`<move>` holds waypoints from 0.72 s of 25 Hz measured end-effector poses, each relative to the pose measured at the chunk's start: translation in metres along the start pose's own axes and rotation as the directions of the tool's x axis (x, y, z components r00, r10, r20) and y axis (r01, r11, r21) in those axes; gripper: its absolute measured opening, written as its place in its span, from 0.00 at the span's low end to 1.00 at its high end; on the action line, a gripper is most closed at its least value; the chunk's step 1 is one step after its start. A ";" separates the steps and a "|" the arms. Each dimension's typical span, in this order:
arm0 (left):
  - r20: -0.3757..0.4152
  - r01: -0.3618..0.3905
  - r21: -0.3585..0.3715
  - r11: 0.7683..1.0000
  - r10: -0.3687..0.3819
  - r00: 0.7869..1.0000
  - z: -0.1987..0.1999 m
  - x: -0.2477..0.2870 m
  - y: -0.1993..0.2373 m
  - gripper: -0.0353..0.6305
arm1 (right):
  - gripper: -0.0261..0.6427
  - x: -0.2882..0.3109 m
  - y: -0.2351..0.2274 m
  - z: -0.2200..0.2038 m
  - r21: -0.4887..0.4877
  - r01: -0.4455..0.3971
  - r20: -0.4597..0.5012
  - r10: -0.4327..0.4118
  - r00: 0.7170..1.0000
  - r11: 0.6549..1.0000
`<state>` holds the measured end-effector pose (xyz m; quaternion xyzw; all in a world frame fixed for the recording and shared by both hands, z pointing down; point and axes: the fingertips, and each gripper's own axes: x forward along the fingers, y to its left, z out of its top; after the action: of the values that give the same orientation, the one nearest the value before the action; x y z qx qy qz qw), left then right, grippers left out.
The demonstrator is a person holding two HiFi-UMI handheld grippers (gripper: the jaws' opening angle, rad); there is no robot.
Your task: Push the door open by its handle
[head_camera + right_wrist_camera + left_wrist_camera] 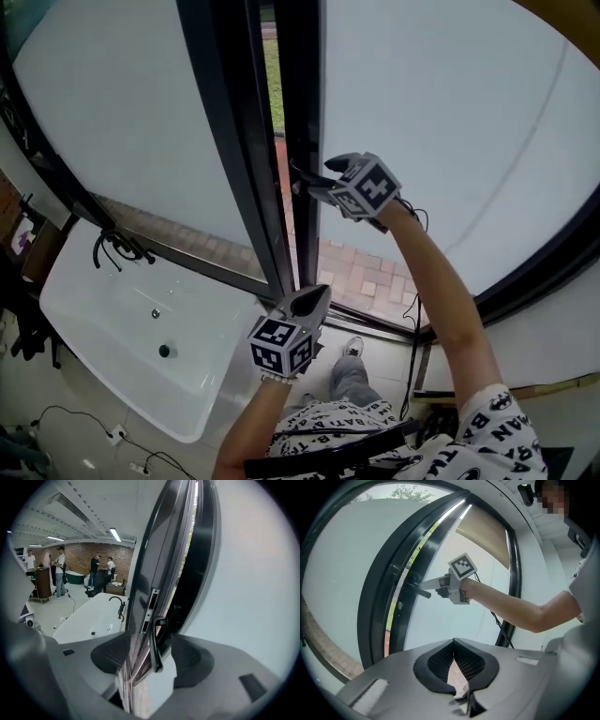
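nearest, low in the head view: left gripper, held below the handle and well short of it. its own view shows the gripper with jaws drawn together, only a thin slit between them, nothing held; brick paving shows through the slit.

further up, the right arm reaches out. right gripper is at the handle. in the right gripper view the jaws stand apart, gripper open, and the handle, a thin black lever, hangs upright between them. it sits closer to the right jaw; contact with either pad cannot be told. from the left gripper view the right gripper sits up against the dark door frame, its marker cube facing the camera.

door: black frame, frosted pane on its right. handle is on the frame's edge, about mid-height in the head view. door stands slightly ajar; a narrow gap beside it shows grass above and brick paving below. a metal lock plate sits on the neighbouring frame, just left of the handle.

off to the left: white tub with a black tap.

far back in the right gripper view: people stand before a brick wall.
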<state>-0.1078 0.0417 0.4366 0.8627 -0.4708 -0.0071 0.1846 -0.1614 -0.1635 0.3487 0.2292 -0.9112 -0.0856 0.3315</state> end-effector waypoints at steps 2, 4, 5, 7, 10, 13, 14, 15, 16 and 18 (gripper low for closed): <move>0.009 -0.007 -0.003 1.000 0.007 1.000 0.005 0.006 0.004 0.04 | 0.46 0.018 -0.003 0.000 -0.011 -0.017 -0.032 0.017 0.999 1.000; 0.012 -0.017 -0.013 1.000 0.017 1.000 0.011 0.013 0.010 0.04 | 0.46 0.033 -0.004 0.001 -0.019 -0.037 -0.057 0.036 0.998 0.999; 0.010 -0.029 -0.014 0.999 0.029 1.000 0.013 0.017 0.014 0.04 | 0.45 0.040 -0.004 0.001 -0.022 -0.047 -0.069 0.046 0.997 0.999; 0.003 -0.077 -0.005 0.997 0.077 0.997 0.018 0.025 0.027 0.03 | 0.43 0.051 -0.001 0.000 -0.030 -0.065 -0.095 0.062 0.994 0.997; -0.009 -0.176 0.006 0.984 0.176 0.984 0.024 0.035 0.056 0.04 | 0.43 0.061 0.008 -0.007 -0.043 -0.085 -0.117 0.080 0.990 0.995; -0.033 -0.260 0.007 0.966 0.260 0.965 0.033 0.050 0.087 0.04 | 0.40 0.070 0.009 -0.012 -0.043 -0.095 -0.124 0.089 0.988 0.995; -0.042 -0.283 0.007 0.959 0.283 0.958 0.038 0.054 0.096 0.04 | 0.36 0.073 0.008 -0.011 -0.041 -0.094 -0.126 0.088 0.988 0.995; -0.049 -0.301 0.006 0.954 0.301 0.952 0.042 0.058 0.105 0.04 | 0.36 0.075 0.007 -0.011 -0.041 -0.095 -0.131 0.089 0.987 0.995; -0.057 -0.316 0.004 0.949 0.316 0.947 0.047 0.060 0.112 0.04 | 0.36 0.077 0.008 -0.011 -0.044 -0.098 -0.139 0.091 0.986 0.994; -0.069 -0.332 0.002 0.943 0.331 0.941 0.053 0.065 0.123 0.03 | 0.36 0.082 0.009 -0.011 -0.059 -0.109 -0.155 0.099 0.983 0.992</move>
<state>-0.1814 -0.0879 0.4375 0.7699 -0.6026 0.0512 0.2035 -0.2125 -0.1943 0.4062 0.1758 -0.8906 -0.0811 0.4116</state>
